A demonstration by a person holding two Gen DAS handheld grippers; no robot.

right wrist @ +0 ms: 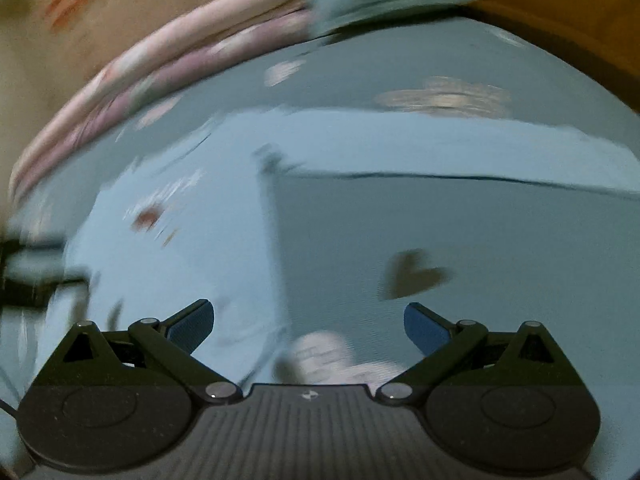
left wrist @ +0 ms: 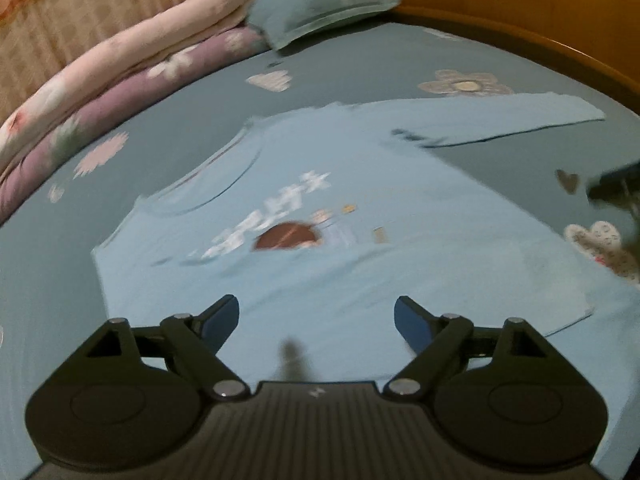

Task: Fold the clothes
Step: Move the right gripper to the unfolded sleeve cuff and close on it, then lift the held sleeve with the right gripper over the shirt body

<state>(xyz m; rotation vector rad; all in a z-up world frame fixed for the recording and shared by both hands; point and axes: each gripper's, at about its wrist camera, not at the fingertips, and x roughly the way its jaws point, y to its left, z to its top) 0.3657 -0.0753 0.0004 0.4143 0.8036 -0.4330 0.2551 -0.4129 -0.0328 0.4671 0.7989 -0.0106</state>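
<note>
Both grippers, left [left wrist: 316,320] and right [right wrist: 309,322], were spread wide, empty, above a shirt [left wrist: 320,208] flat on the bed [left wrist: 360,64], one sleeve [left wrist: 500,120] toward 2 o'clock.

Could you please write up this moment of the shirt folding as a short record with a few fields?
Surface: bed with a teal sheet printed with flowers and hearts
Garment: light blue T-shirt, spread flat, print side up, one sleeve stretched out sideways
Left gripper: open, above the shirt's lower part, holding nothing
Right gripper: open, over the shirt's side edge and bare sheet, holding nothing
Background: teal pillow and folded pink and purple quilts at the far edge
Image quality: motion blur, strongest in the right wrist view
</note>
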